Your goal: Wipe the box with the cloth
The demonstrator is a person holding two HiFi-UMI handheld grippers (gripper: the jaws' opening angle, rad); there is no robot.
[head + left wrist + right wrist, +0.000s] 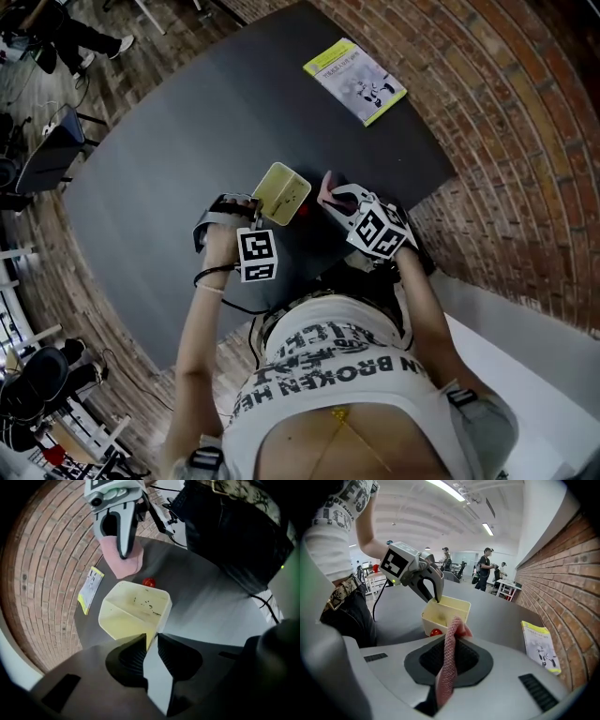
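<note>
A pale yellow open box (pixel 279 187) stands on the dark table (pixel 178 141), tipped a little. My left gripper (pixel 249 204) comes down on its near wall. In the left gripper view the box (pixel 133 611) has that wall running in between the jaws, and my left gripper (pixel 151 641) is shut on it. The right gripper view shows those fingers (pixel 433 596) straddling the rim of the box (pixel 450 607). My right gripper (pixel 452 641) is shut on a pink cloth (pixel 449 660), which hangs just right of the box (pixel 326 187), apart from it.
A small red ball (pixel 149 581) lies on the table against the box's far side. A yellow-edged booklet (pixel 356 80) lies at the table's far right. The table edge and a brick floor (pixel 525 141) are to the right. People and desks stand far behind.
</note>
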